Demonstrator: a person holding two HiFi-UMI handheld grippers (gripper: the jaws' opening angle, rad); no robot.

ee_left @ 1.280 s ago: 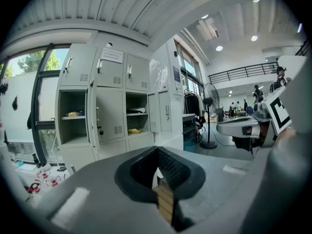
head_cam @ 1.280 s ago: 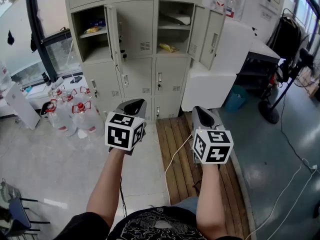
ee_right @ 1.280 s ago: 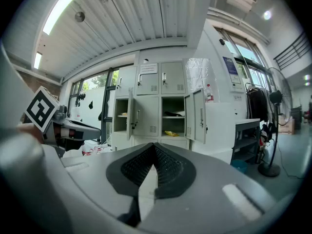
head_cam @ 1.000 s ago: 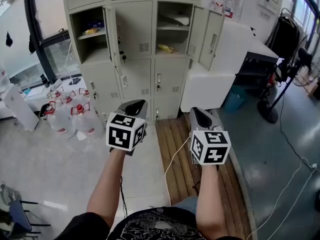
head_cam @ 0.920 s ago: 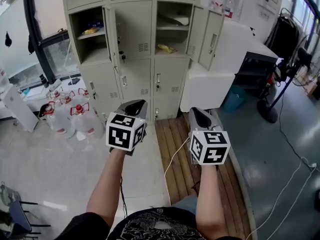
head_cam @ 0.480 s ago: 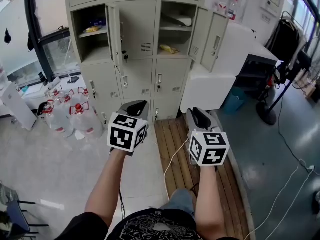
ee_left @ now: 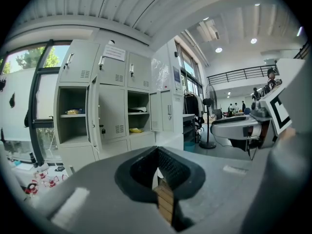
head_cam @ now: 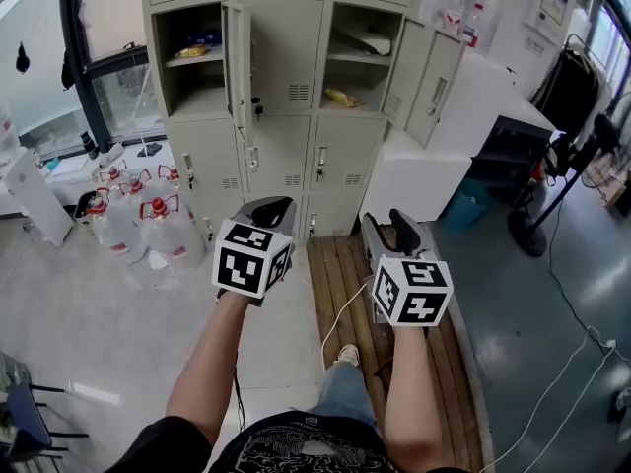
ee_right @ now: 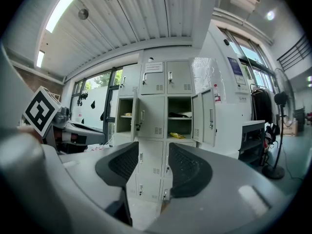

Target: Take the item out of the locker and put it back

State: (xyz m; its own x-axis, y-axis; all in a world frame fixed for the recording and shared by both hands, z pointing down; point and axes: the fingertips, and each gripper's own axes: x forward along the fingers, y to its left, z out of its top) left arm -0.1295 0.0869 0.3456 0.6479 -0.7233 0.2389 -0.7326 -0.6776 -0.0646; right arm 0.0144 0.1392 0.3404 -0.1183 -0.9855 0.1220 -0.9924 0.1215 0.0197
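Note:
The grey lockers (head_cam: 286, 77) stand ahead of me, two of them with open doors. In the open right-hand locker a yellow packet (head_cam: 342, 98) lies on the lower shelf, also seen as the yellow packet (ee_right: 177, 135) (ee_left: 136, 130). A small item (head_cam: 194, 51) sits on the shelf of the open left-hand locker. My left gripper (head_cam: 270, 210) (ee_left: 157, 151) is held low in front of me, well short of the lockers, its jaws shut on nothing. Beside it, my right gripper (head_cam: 392, 231) (ee_right: 153, 155) stands open and empty, pointing at the lockers.
Several large water bottles (head_cam: 148, 230) stand on the floor at the left. A wooden pallet (head_cam: 340, 294) with a white cable across it lies underfoot. To the right are a white cabinet (head_cam: 434, 166), a blue bin (head_cam: 463, 205) and a fan stand (head_cam: 532, 230).
The person has stepped toward the lockers, which sit a little nearer in view; a shoe now shows on the pallet. Both grippers stay low in front, the right drifting slightly left.

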